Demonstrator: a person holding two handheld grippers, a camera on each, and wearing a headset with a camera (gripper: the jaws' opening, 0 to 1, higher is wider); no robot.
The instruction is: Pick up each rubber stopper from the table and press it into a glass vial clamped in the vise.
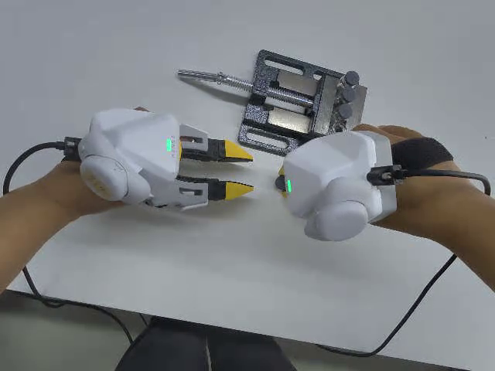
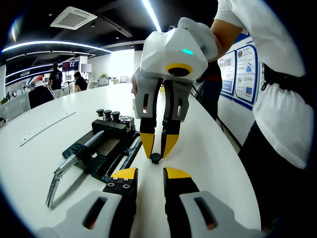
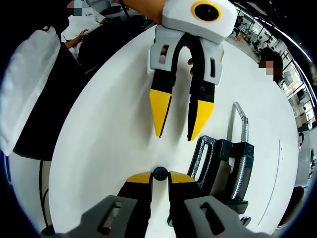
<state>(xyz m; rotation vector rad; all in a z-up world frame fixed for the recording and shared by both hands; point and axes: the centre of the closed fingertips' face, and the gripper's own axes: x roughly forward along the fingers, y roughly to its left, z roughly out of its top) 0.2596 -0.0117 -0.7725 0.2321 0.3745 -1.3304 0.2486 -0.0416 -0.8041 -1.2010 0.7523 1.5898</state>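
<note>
My headset camera looks steeply down from close above the white table (image 1: 232, 255), its near edge low in view. The camera on my left gripper (image 3: 175, 137) faces along the tabletop toward my right gripper (image 2: 156, 153), whose camera faces back, both very near. All three views share the vise (image 1: 298, 100) and the table's middle; both gripper views share the rubber stopper (image 3: 160, 173).

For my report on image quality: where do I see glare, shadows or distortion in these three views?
Head view: even light, only faint soft shadows on the white table, the vise sharp. Left gripper view: fisheye curves the table edge; the ceiling light strips glare white. Right gripper view: the same curving; the rubber stopper between its jaws is sharp.
</note>
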